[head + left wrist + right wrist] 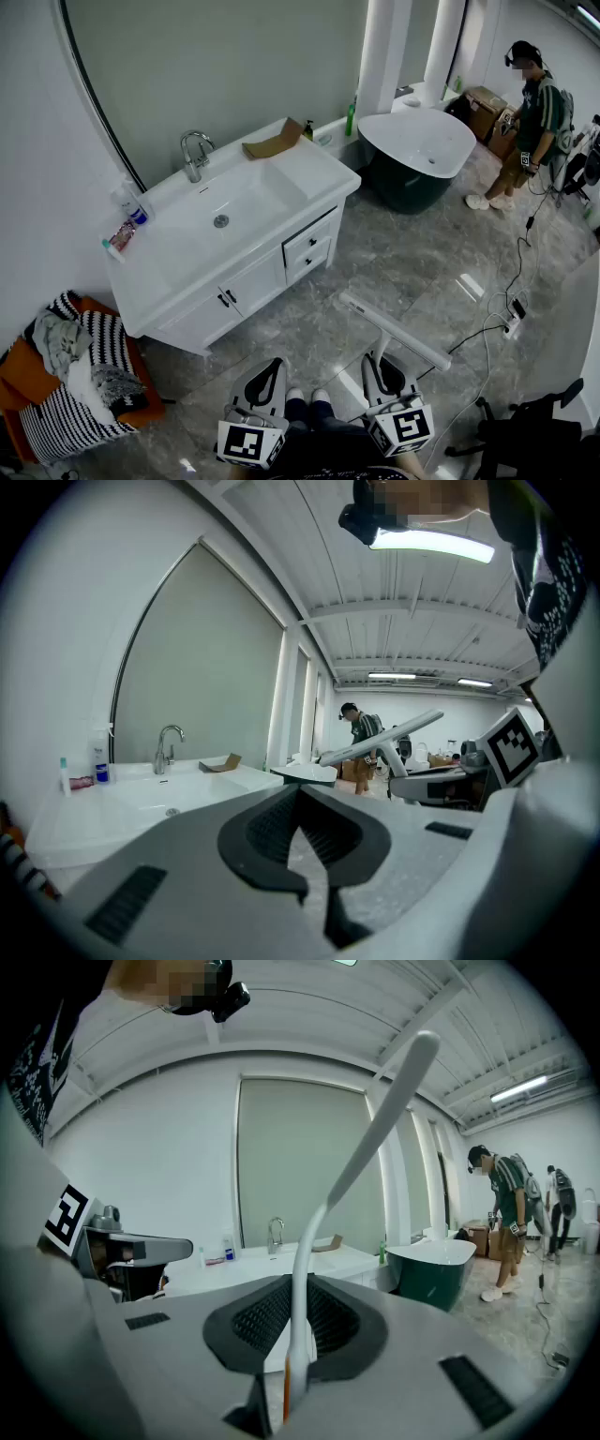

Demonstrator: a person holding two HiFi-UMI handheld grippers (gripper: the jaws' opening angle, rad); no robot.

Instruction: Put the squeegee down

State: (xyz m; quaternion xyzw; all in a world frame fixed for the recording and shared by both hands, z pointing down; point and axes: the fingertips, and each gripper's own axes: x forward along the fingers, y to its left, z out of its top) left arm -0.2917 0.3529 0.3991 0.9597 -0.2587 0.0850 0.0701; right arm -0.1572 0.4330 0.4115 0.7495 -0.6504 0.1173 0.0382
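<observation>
Nearest the camera, the left gripper [270,367] and right gripper [379,360] are held low and side by side, both pointing forward and slightly downward over the grey marble-patterned floor [412,272]. Each carries a cube with square black-and-white markers [251,442]; these show coded patterns, not letters.

The left gripper's [300,794] dark ribbed pads [272,832] meet at their tips with nothing between them. The right gripper's [298,1288] jaws pinch the handle of the white long-bladed squeegee [375,1138], which has an orange strip near the grip. The handle rises from the jaws, and the squeegee's [394,330] blade lies crosswise in the air above the floor, touching no surface.

Beyond stands a white vanity with an inset basin [314,178] and a chrome faucet [194,155]. The print on the small bottles [131,211] at its left end is too small to read.

Farther off are a dark green, white-lined freestanding tub [417,150] and a person in a striped green shirt [532,117].
</observation>
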